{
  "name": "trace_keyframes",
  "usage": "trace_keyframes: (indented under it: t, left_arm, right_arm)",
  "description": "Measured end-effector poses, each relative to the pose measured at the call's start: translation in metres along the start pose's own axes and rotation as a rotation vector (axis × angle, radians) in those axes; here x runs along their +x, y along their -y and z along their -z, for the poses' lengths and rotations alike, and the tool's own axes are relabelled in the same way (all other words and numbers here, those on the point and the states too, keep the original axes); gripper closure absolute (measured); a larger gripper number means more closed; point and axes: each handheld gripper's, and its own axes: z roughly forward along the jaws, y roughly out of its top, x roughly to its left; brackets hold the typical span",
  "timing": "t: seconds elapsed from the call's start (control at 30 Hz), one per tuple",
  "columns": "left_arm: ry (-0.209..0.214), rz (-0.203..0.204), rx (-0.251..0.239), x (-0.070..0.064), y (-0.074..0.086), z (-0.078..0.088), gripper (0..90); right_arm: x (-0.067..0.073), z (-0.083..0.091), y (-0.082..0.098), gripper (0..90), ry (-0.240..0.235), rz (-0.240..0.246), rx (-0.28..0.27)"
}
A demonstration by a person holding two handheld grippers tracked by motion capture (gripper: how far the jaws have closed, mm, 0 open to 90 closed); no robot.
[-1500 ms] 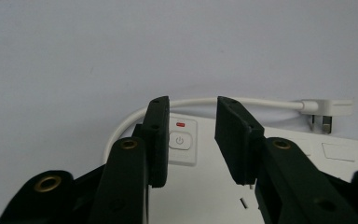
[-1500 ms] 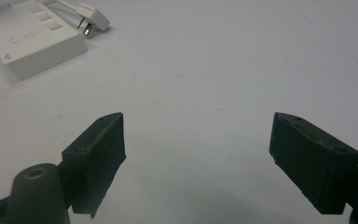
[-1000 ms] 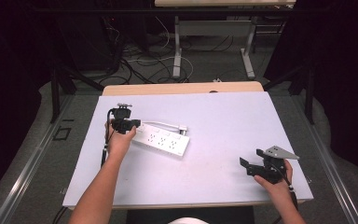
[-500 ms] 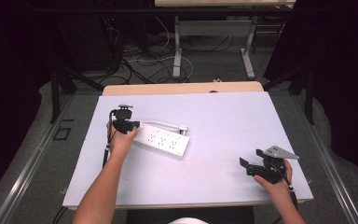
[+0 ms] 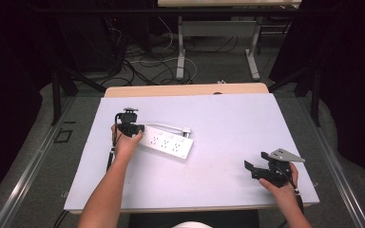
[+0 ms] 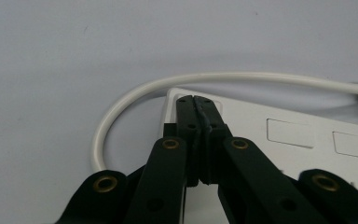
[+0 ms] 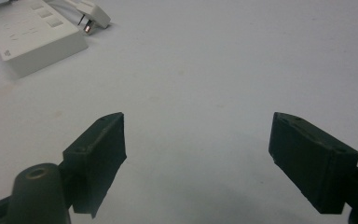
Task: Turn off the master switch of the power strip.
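Note:
A white power strip (image 5: 168,144) lies on the white table, with its cord (image 6: 121,100) looping from its left end round the far side to the plug (image 5: 186,130). My left gripper (image 5: 140,128) is at the strip's left end. Seen in the left gripper view, my left gripper (image 6: 196,100) has its jaws pressed together with nothing between them, the tips over the strip's (image 6: 307,135) end corner. My right gripper (image 5: 255,161) rests near the table's front right, far from the strip. In the right gripper view my right gripper (image 7: 198,149) stands wide open over bare table, with the strip (image 7: 32,35) and plug (image 7: 91,11) far off.
The white table top (image 5: 228,118) has a wooden strip (image 5: 185,90) along its far edge. Beyond it the floor holds cables and metal desk legs (image 5: 180,42). Dark curtains close in both sides.
My left gripper has edged slightly toward the strip's end. The right hand and the strip have stayed put.

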Motion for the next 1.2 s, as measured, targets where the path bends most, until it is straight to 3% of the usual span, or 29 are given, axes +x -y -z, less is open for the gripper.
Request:
trace_keyframes:
  t: [0.33,0.57,0.83,1.2]
  left_arm:
    - [0.009,0.01,-0.006,0.0024,-0.0005,-0.0015,90.0]
    - [0.002,-0.027,0.017,0.0012,-0.0028,-0.0016,90.0]
    - [-0.054,-0.097,-0.012,-0.0069,-0.0004,-0.0043,90.0]
    - [-0.026,-0.053,-0.017,-0.004,-0.0012,-0.0016,89.9]
  right_arm:
    - [-0.0002,-0.0004,0.0,18.1,0.002,0.0,-0.002]
    - [0.0003,-0.0005,-0.0002,18.0,-0.005,0.004,0.003]
    - [0.0006,0.0004,-0.0005,18.0,-0.004,0.007,0.009]
    - [-0.0019,0.0013,-0.0004,18.1,-0.001,-0.002,-0.004]
